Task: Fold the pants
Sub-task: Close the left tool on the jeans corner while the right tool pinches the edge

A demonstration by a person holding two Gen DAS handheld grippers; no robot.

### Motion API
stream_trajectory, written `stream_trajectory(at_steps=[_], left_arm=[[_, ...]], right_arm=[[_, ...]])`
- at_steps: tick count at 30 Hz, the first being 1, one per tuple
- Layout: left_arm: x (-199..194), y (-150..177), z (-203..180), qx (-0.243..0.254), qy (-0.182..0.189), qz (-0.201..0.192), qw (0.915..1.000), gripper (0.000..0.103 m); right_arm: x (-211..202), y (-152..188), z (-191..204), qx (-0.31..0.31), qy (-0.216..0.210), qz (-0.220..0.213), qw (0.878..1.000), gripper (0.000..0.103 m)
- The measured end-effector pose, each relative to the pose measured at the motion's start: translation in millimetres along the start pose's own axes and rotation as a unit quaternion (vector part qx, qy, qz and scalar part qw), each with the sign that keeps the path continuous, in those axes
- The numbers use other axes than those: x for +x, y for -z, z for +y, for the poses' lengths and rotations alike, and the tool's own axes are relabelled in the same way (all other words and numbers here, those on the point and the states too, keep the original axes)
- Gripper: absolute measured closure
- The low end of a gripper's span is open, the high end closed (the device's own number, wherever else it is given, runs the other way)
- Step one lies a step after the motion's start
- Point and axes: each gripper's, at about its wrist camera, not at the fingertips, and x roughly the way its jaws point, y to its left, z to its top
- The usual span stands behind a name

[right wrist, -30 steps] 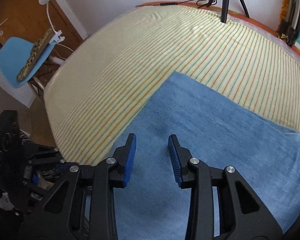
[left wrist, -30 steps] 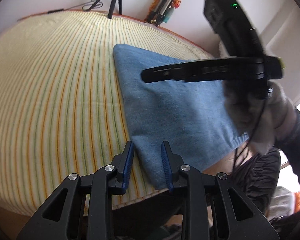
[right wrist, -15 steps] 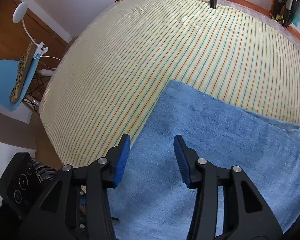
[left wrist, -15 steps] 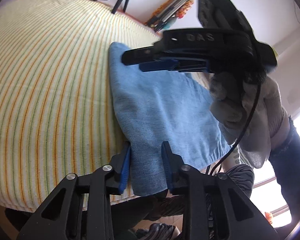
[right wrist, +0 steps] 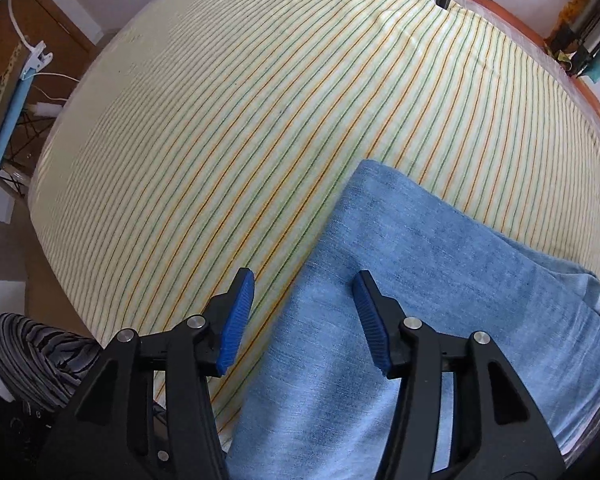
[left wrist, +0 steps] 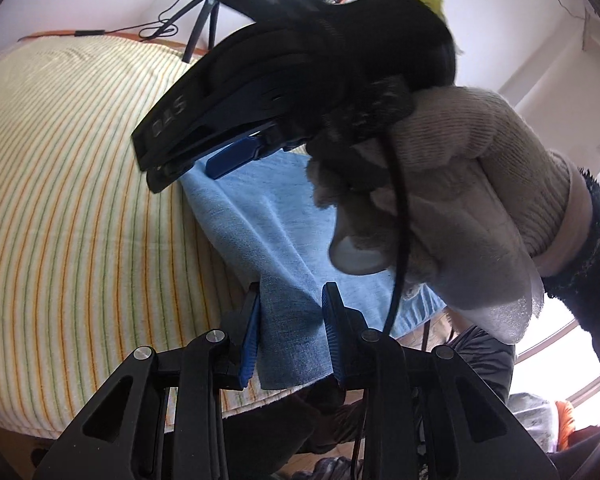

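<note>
Pants (left wrist: 287, 332) corner now between left tool (left wrist: 289, 330) pads

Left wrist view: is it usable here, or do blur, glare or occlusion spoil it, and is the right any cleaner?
Left wrist view: right gripper and gloved hand loom dark and soft-edged, window glare at right. Right wrist view: evenly lit, pants sharp, strong fisheye bending.

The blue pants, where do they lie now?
The blue pants lie on the striped sheet, at its near edge, lower right in the right wrist view.
</note>
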Motion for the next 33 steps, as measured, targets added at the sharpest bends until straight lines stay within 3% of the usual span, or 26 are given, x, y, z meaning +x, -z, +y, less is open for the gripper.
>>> stream_trajectory(at_steps=[8,11,18,20,22,23,30,32,33], left_arm=[[2,-2,-14,0.011,-0.013,0.0,0.9998,0.077],[4,-1,-18,0.014,-0.015,0.001,0.9998,0.077],[9,-1,-27,0.02,-0.03,0.006,0.9993,0.077],[12,0,-31,0.024,-0.038,0.007,0.999,0.071],[14,0,-28,0.017,-0.045,0.013,0.9987,0.05],[16,1,-27,0.01,-0.05,0.014,0.9986,0.048],[27,6,-11,-0.047,-0.018,0.028,0.9983,0.051],[26,6,-16,-0.04,-0.008,0.019,0.999,0.06],[26,5,-19,-0.036,-0.001,0.016,0.9992,0.071]], right_arm=[[13,-3,12,-0.025,0.032,0.018,0.999,0.052],[13,-2,16,-0.039,0.044,0.018,0.998,0.063],[6,7,7,-0.037,0.017,0.007,0.999,0.088],[1,12,-6,-0.035,0.009,-0.001,0.999,0.091],[-4,16,-16,-0.028,-0.003,-0.011,1.0,0.094],[-7,18,-21,-0.02,-0.012,-0.017,1.0,0.094],[-36,37,-61,0.023,-0.073,-0.073,0.994,0.097],[-47,43,-72,0.037,-0.089,-0.092,0.991,0.097],[-55,45,-75,0.044,-0.097,-0.1,0.989,0.097]])
